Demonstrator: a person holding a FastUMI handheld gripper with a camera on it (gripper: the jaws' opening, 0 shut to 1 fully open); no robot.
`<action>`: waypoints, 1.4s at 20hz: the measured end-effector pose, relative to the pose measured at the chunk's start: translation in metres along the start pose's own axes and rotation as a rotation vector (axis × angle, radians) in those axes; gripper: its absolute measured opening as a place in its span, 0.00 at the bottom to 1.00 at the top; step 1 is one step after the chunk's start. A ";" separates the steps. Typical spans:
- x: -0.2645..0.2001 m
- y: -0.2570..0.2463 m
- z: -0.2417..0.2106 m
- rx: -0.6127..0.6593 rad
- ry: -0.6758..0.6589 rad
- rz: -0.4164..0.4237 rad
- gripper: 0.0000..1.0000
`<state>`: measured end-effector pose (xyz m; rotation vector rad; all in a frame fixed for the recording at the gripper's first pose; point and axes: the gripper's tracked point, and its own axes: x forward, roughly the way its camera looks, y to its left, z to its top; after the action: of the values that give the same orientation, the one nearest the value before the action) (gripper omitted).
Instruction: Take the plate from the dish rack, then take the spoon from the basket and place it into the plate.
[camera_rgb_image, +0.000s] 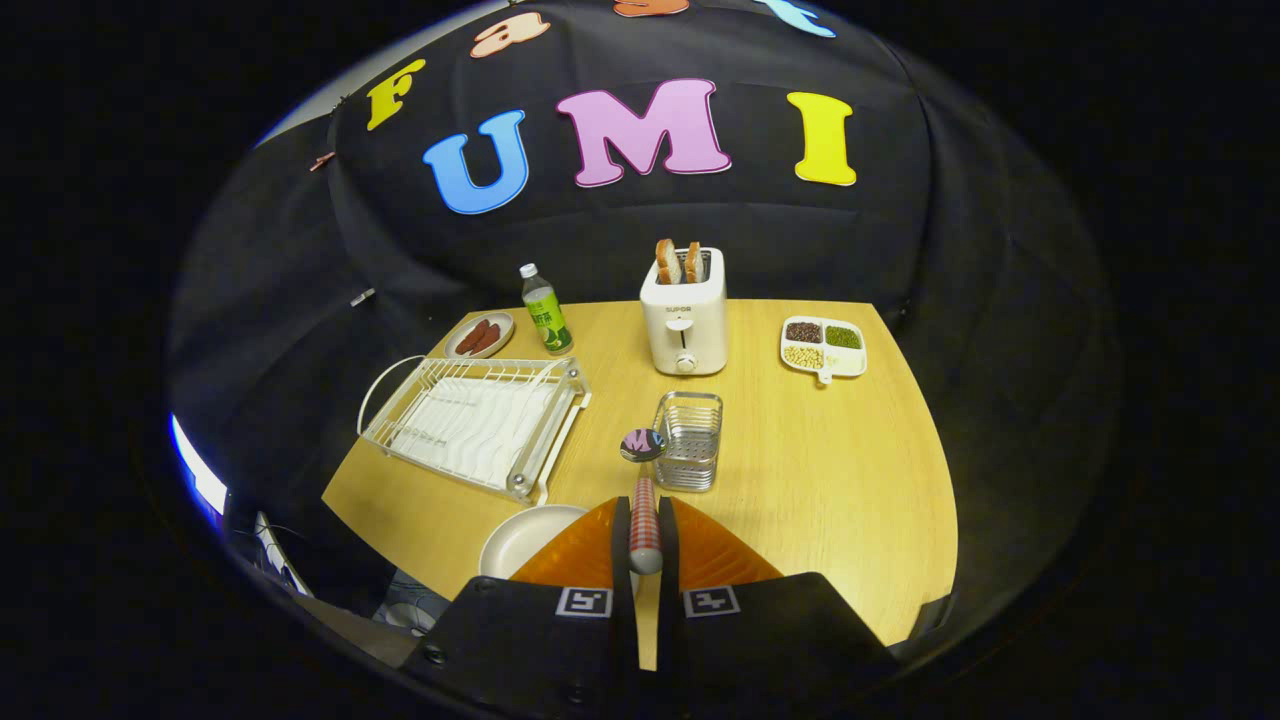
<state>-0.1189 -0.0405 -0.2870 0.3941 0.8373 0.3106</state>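
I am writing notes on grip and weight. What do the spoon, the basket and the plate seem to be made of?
Spoon, held between the gripper fingers: bowl looks like polished metal, since it mirrors the wall; the checked handle may be plastic or ceramic.
Basket: shiny perforated metal, probably steel.
Plate: smooth off-white with soft shine, ceramic or melamine; I cannot tell which.

plate (525, 537) before dish rack (475, 422), basket (688, 440) right

You are viewing a wooden table (860, 470) bearing a rack (475, 425), plate (525, 538), basket (688, 440), toaster (685, 315), bottle (545, 310), sausage dish (480, 335) and bean tray (823, 347).
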 end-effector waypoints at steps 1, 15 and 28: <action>0.001 0.011 -0.010 0.000 0.012 0.014 0.11; 0.073 0.078 -0.124 -0.066 0.215 0.081 0.12; 0.086 0.054 -0.174 -0.145 0.361 0.012 0.21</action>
<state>-0.2043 0.0806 -0.4236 0.2090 1.1574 0.4590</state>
